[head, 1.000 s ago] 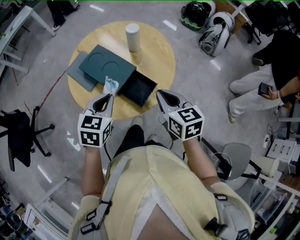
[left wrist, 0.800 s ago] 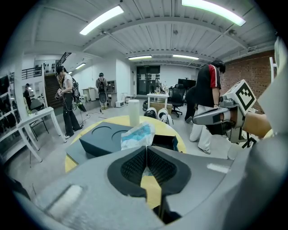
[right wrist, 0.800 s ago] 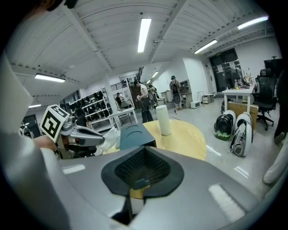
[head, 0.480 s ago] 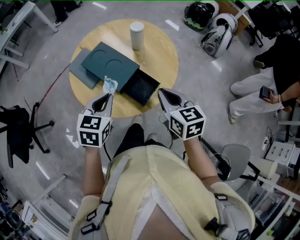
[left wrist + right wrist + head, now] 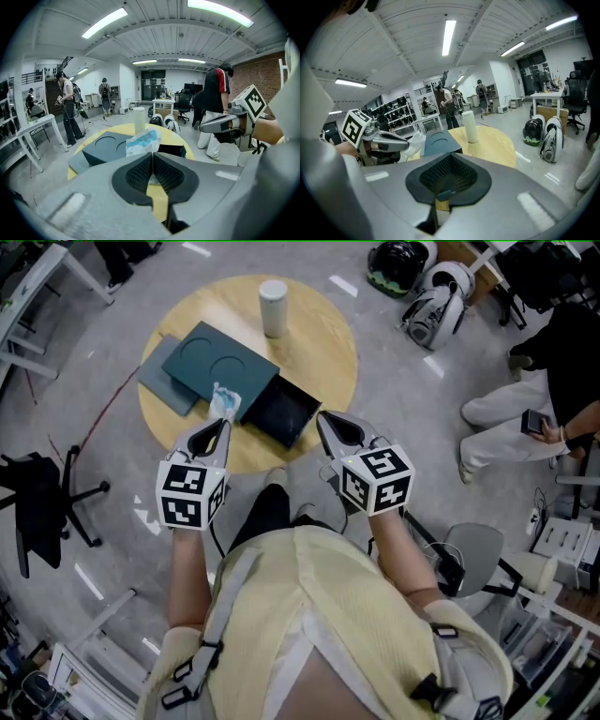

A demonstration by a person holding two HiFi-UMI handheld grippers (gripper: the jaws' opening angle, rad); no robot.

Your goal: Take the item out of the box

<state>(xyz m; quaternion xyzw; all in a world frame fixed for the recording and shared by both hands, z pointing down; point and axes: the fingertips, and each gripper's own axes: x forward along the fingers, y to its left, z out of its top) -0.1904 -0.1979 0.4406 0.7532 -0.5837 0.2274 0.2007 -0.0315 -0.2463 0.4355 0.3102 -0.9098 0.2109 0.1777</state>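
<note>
Left claw [image 5: 152, 156] is clenched on a small white-and-blue packet [image 5: 143, 142], its pads pressed together on the packet's lower edge while the crumpled rest stands up above the tips. From the head view the same claw [image 5: 217, 425] hangs over the near left part of the round wooden table [image 5: 323, 352]. The packet [image 5: 223, 403] is outside the box, raised at the spot where the lid and the box meet.

Right claw [image 5: 453, 156] has its jaws together with nothing between them (only the dark ribbed pads show there). It [image 5: 323, 418] hangs at the table's near edge, just beside the near right corner of the box.

The box [image 5: 281, 415] is a dark open tray near the table's near edge, and its inside looks bare. Its dark teal lid [image 5: 218, 367], with two round recesses in the top, lies touching the box on the left, toward the table's middle. A flat grey panel [image 5: 161, 390] sticks out from under the lid at the table's left edge. A white cylinder [image 5: 273, 307] stands upright by the far edge, well apart from both claws.

On the floor to the left is a black office chair [image 5: 37, 512].
</note>
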